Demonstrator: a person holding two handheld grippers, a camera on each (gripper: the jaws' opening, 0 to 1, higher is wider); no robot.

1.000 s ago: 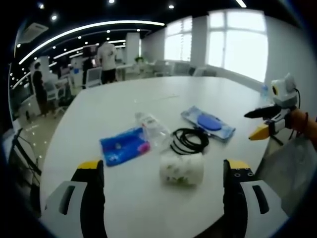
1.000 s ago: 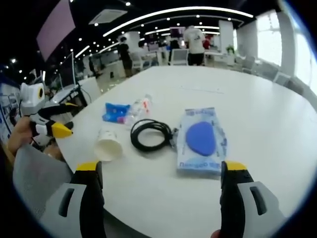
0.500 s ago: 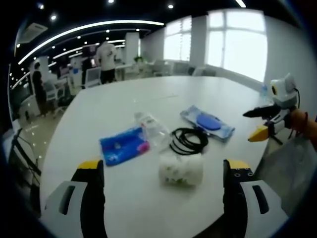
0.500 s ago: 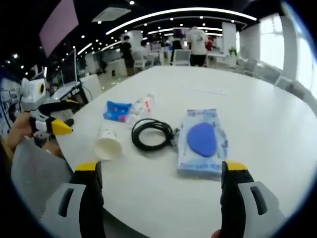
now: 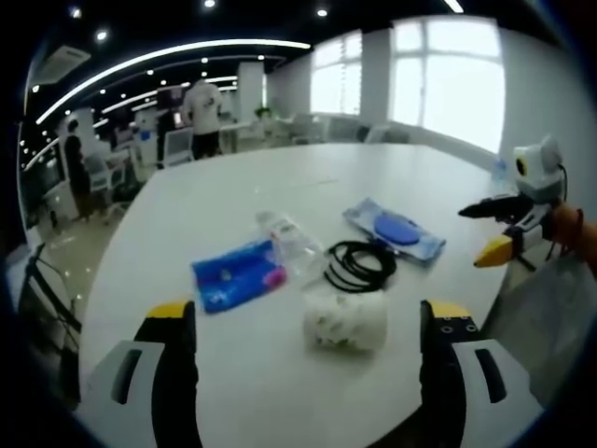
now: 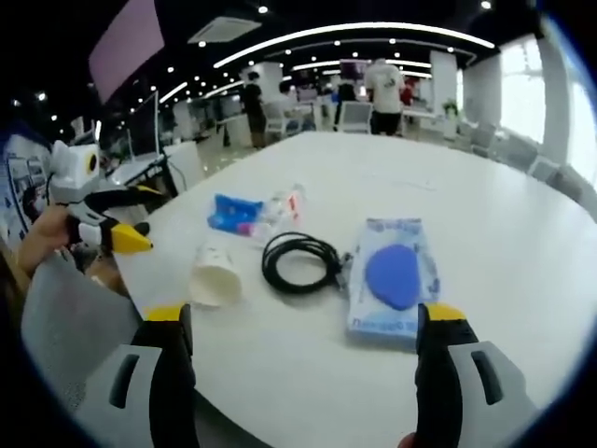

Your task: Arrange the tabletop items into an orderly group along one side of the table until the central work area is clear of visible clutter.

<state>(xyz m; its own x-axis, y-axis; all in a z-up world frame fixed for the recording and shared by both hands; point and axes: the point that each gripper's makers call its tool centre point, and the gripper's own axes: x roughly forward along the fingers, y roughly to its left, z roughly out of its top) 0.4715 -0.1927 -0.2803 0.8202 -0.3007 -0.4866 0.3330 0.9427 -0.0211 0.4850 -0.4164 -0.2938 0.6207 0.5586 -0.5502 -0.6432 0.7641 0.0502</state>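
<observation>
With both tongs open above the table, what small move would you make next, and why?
Probably lower the left tongs onto the paper cup: it lies on its side nearest them, beside the cable, and nothing is held yet. The right tongs hover open too.

Blue pack: pale print along its near edge, too blurred to read.
Other items: no legible text.

Cup, cable, pouches mid-table

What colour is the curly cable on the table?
Black. The coiled cable shows best in the right gripper view.
</observation>
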